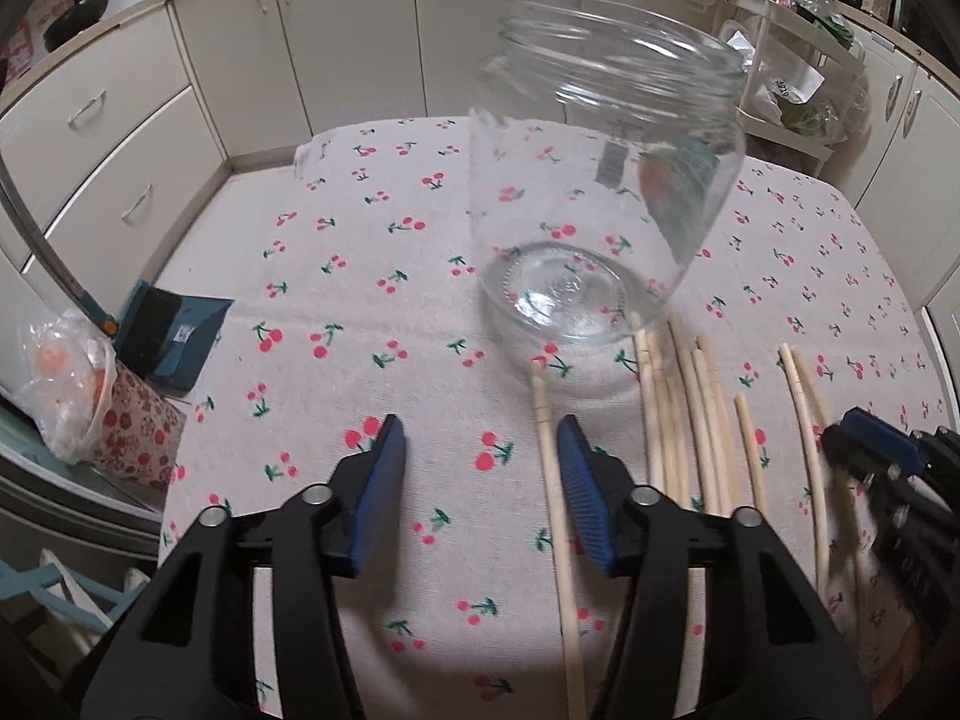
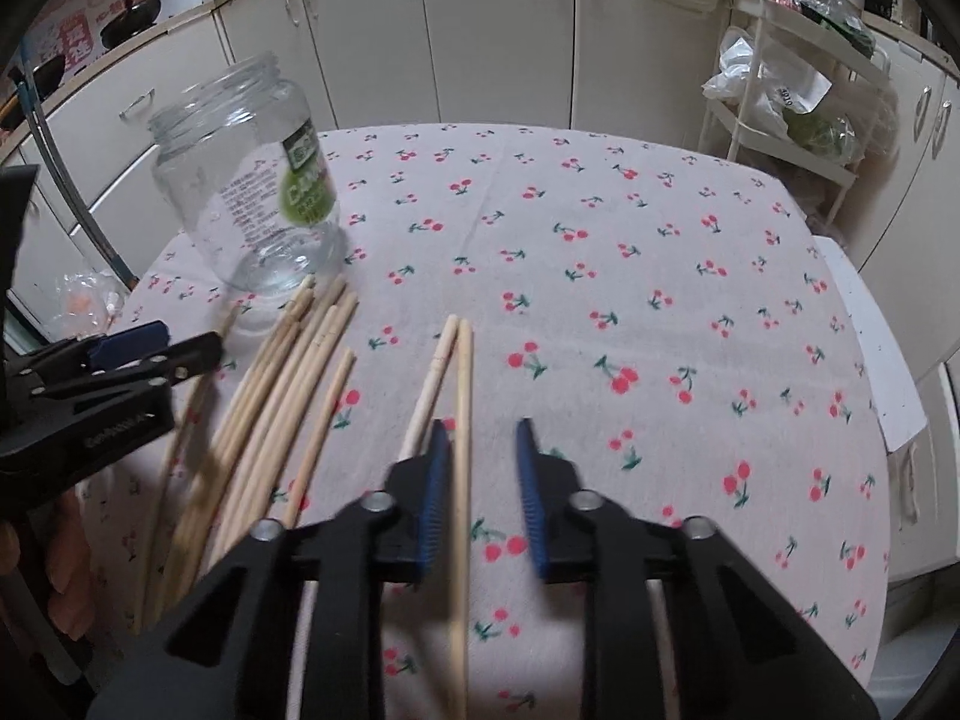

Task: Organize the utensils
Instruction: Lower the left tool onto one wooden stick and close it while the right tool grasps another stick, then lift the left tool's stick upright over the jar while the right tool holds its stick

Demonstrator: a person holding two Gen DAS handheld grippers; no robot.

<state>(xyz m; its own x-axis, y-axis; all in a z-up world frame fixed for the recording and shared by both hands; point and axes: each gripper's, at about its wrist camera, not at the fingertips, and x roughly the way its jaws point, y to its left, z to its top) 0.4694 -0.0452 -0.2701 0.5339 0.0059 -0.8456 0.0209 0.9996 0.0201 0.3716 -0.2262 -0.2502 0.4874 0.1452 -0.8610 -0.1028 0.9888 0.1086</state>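
Note:
A clear, empty glass jar (image 1: 600,198) (image 2: 240,192) with a green label stands upright on the cherry-print tablecloth. Several wooden chopsticks (image 1: 690,420) (image 2: 288,396) lie in a loose bundle in front of it. One single chopstick (image 1: 549,468) lies between the jaws of my left gripper (image 1: 480,426) (image 2: 174,348), close beside the right finger; the jaws stand apart. A separate pair of chopsticks (image 2: 450,360) (image 1: 804,420) lies further right. My right gripper (image 2: 483,426) (image 1: 852,444) hangs over that pair with one stick just inside its left finger, and a gap shows between the pads.
The clothed table (image 2: 660,270) ends at the right and far sides. Beyond it stand pale kitchen cabinets (image 2: 480,30) and a white wire cart (image 2: 780,120) holding bags. A blue dustpan (image 1: 174,336) and a plastic bag (image 1: 72,384) sit off the table's left side.

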